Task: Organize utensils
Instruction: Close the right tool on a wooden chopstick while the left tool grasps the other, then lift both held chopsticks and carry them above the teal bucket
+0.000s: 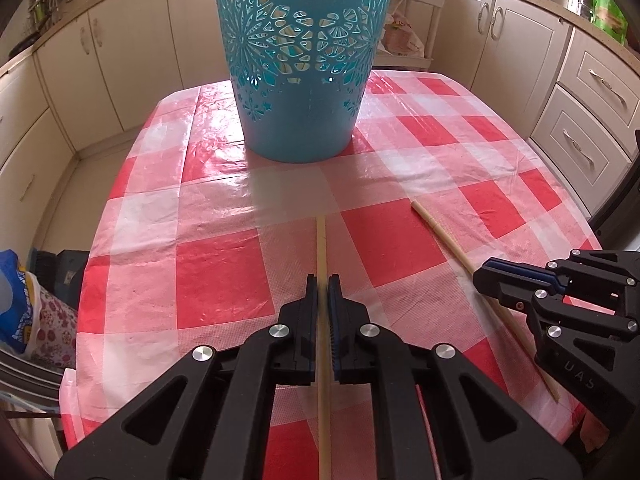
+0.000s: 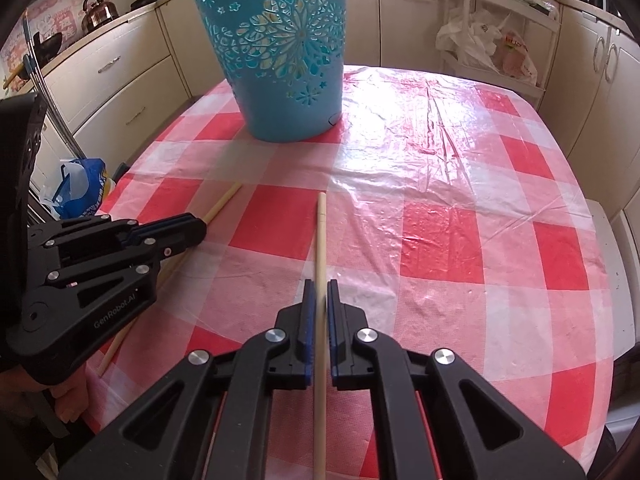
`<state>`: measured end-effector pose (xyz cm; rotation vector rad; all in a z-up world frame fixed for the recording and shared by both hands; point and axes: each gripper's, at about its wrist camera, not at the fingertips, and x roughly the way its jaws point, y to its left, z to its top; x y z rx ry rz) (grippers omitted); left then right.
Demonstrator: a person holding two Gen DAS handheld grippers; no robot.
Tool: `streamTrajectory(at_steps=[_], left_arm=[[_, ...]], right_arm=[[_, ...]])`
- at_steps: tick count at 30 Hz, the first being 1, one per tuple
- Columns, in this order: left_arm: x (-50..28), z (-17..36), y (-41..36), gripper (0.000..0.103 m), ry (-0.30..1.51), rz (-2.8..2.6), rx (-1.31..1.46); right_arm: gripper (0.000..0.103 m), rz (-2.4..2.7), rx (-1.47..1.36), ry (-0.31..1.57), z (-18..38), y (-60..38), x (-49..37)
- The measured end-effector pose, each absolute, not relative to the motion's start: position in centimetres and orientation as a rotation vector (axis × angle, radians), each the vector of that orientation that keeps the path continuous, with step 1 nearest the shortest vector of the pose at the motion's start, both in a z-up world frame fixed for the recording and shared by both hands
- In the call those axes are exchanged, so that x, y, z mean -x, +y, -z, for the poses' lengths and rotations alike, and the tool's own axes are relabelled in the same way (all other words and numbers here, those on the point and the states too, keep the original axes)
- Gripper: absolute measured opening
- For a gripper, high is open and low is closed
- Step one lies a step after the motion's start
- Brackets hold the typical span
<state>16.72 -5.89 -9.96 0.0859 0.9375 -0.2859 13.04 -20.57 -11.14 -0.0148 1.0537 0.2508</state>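
Two pale wooden chopsticks lie on the red-and-white checked tablecloth. My left gripper [image 1: 322,285] is shut on one chopstick [image 1: 321,248], which runs between its jaws and points toward the blue perforated basket [image 1: 300,80]. My right gripper [image 2: 319,290] is shut on the other chopstick [image 2: 321,232], also pointing toward the basket [image 2: 280,60]. In the left wrist view the right gripper [image 1: 486,278] sits over its chopstick [image 1: 444,236]. In the right wrist view the left gripper [image 2: 200,228] sits over its chopstick [image 2: 224,200].
The basket stands upright at the far middle of the table [image 2: 480,200]. Kitchen cabinets [image 1: 520,40] surround the table. Plastic bags [image 2: 500,48] hang on a rack behind it, and a blue bag [image 2: 80,188] sits on the floor at the left.
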Motion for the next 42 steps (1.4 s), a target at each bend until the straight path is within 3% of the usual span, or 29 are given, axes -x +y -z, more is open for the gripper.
streamTrajectory(at_steps=[1, 2, 5, 6, 8, 10, 22, 42], left_arm=[[-16.7, 9.9, -5.9, 0.006, 0.937, 0.285, -0.088], [-16.7, 9.9, -5.9, 0.006, 0.935, 0.284, -0.089], [-16.6, 10.0, -6.1, 0.007, 0.927, 0.282, -0.100], [-16.5, 10.0, -6.2, 0.006, 0.919, 0.281, -0.110], [-16.5, 10.0, -6.4, 0.005, 0.917, 0.286, -0.117], [-16.4, 9.8, -6.4, 0.005, 0.910, 0.295, -0.114], [-13.1, 4.9, -4.6, 0.005, 0.782, 0.242, -0.019], [-7.3, -6.9, -0.7, 0.005, 0.467, 0.157, 0.092]], right_arm=[[0.022, -0.251, 0.019, 1.054, 11.2, -20.5, -13.0], [0.026, -0.252, 0.030, 1.053, 11.3, -20.5, -12.9], [0.026, -0.249, 0.083, 1.030, 11.4, -20.0, -12.5], [0.025, -0.244, 0.100, 1.020, 11.5, -19.7, -12.4], [0.012, -0.251, 0.101, 1.003, 11.5, -19.4, -12.2], [0.006, -0.254, 0.077, 1.001, 11.5, -19.2, -12.1], [0.006, -0.346, -0.265, 0.875, 7.2, -20.8, -10.0], [0.006, -0.447, -0.330, 0.571, -5.1, -19.4, -6.2]])
